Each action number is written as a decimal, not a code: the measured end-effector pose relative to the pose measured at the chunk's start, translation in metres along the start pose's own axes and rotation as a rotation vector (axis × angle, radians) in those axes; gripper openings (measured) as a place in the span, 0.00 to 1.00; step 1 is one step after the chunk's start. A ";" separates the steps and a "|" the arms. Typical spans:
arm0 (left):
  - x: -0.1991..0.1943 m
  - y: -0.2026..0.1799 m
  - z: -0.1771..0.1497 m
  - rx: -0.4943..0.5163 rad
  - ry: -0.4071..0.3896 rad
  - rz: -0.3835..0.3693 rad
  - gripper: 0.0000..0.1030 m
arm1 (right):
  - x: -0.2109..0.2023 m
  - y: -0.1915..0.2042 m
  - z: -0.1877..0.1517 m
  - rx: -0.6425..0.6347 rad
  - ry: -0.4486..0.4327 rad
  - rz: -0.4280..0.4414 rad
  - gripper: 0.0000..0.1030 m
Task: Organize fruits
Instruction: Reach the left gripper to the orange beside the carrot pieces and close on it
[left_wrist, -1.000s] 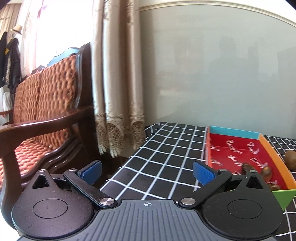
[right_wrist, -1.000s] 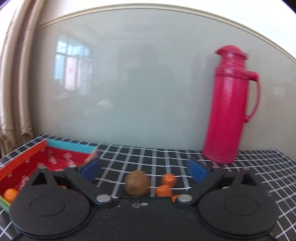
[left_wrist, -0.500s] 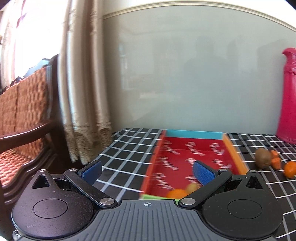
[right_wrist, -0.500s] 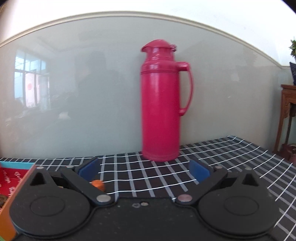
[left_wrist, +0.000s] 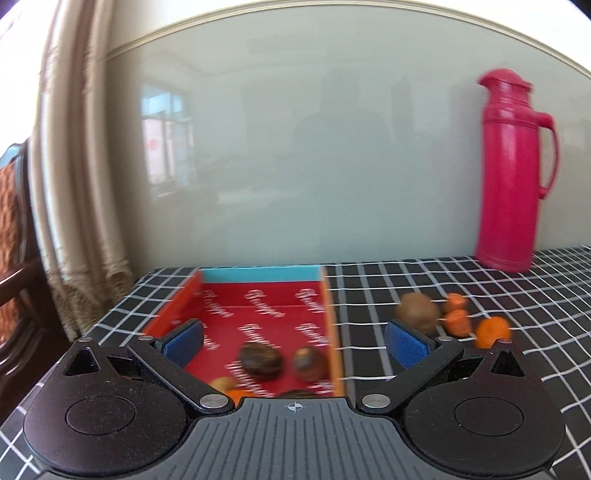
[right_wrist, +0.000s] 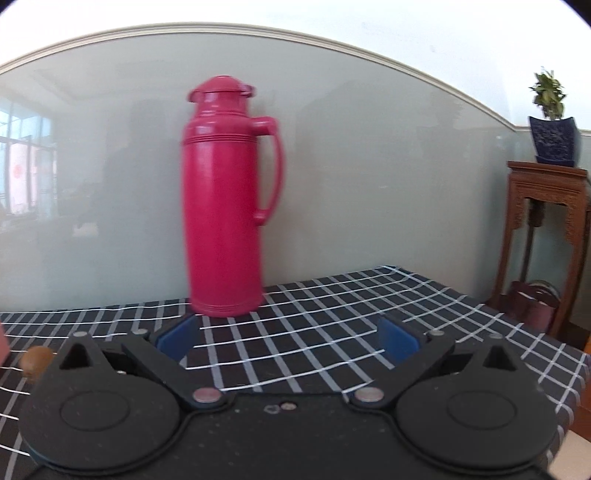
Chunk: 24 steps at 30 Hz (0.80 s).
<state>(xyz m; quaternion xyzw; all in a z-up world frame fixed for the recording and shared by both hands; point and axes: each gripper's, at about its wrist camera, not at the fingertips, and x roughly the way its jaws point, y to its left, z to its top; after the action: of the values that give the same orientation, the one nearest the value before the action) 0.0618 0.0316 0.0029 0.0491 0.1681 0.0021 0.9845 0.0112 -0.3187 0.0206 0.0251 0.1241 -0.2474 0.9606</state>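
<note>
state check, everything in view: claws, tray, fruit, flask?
left claw: open, holding nothing
right claw: open, holding nothing
tray: on table, holds several fruits
kiwi: on cloth, outside tray
orange pieces: on cloth beside kiwi
flask: upright, lid on

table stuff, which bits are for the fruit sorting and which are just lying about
For the job:
tray
brown fruits in the tray
kiwi
orange pieces
orange fruit

Lying about:
flask
tablecloth
curtain
potted plant
stand
</note>
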 end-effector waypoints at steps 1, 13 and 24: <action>0.000 -0.006 0.000 0.006 0.000 -0.013 1.00 | 0.001 -0.007 0.000 0.003 0.002 -0.009 1.00; 0.009 -0.062 0.001 0.047 0.017 -0.101 1.00 | 0.008 -0.046 -0.011 -0.044 0.030 -0.074 1.00; 0.019 -0.112 -0.001 0.072 0.034 -0.180 1.00 | 0.016 -0.090 -0.021 -0.020 0.051 -0.173 1.00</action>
<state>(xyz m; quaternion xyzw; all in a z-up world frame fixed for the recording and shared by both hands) 0.0785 -0.0792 -0.0151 0.0689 0.1886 -0.0917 0.9753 -0.0231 -0.4031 -0.0027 0.0110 0.1529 -0.3276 0.9323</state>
